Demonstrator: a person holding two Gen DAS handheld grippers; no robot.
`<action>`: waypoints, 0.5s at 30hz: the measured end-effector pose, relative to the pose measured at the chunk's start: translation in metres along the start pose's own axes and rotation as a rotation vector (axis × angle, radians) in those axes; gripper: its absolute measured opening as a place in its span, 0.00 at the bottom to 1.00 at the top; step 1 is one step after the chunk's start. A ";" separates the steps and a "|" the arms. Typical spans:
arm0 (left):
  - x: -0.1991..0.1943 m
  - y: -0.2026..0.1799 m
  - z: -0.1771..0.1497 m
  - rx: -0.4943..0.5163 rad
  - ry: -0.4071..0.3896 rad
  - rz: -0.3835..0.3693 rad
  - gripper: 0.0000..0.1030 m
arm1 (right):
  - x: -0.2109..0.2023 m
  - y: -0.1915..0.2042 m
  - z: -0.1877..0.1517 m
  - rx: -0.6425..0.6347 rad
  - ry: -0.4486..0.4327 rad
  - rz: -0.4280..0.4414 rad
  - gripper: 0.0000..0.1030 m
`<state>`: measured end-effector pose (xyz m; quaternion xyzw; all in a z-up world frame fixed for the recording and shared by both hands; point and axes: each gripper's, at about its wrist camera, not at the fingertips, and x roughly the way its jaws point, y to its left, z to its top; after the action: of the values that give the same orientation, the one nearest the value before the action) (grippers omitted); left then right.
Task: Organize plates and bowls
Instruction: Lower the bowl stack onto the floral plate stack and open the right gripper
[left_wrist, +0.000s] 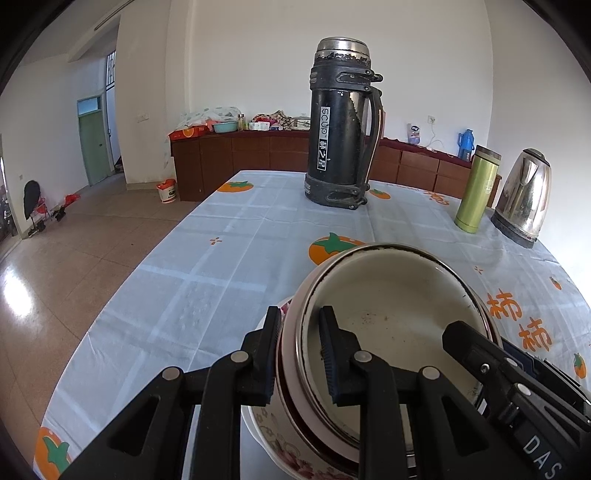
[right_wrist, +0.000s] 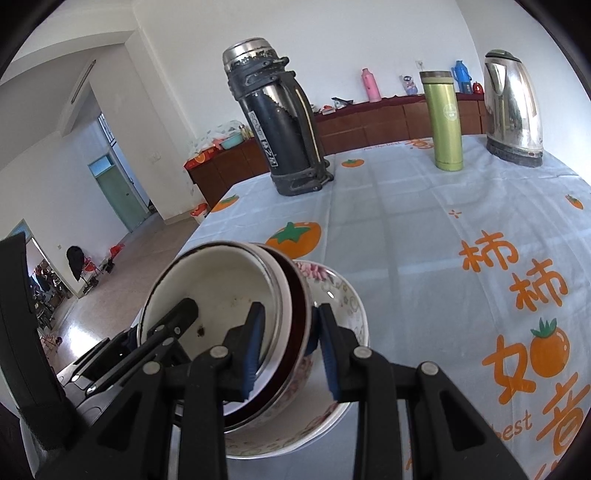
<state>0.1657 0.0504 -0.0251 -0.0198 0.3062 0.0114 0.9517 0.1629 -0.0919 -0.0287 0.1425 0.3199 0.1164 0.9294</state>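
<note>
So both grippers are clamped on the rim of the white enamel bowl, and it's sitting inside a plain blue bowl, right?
Not quite. The left gripper and right gripper do clamp the white enamel bowl, but it sits tilted in a floral-patterned bowl, not a plain blue one. The right wrist view shows this best.

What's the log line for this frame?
left tongs: shut on bowl stack rim | right tongs: shut on opposite rim | stack: tilted over floral plate

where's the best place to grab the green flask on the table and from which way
Take the green flask around the middle of its straight body, coming in level from the near side. It stands upright, tall and slim, so opposite sides of the wall give flat, even contact; the darker cap at the top looks narrower. The kettle stands close on its right, so keep the fingers clear of that side.
</note>
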 end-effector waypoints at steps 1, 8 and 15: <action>0.000 0.000 0.000 -0.002 0.001 -0.002 0.23 | 0.000 0.000 0.000 0.003 -0.001 0.001 0.29; -0.011 0.002 -0.006 -0.009 -0.021 -0.003 0.23 | -0.007 0.003 -0.003 0.002 -0.030 -0.006 0.33; -0.026 0.005 -0.007 -0.016 -0.069 -0.020 0.23 | -0.022 0.009 -0.006 -0.002 -0.091 0.000 0.34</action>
<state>0.1401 0.0548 -0.0154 -0.0299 0.2729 0.0050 0.9616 0.1415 -0.0892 -0.0181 0.1466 0.2771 0.1103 0.9431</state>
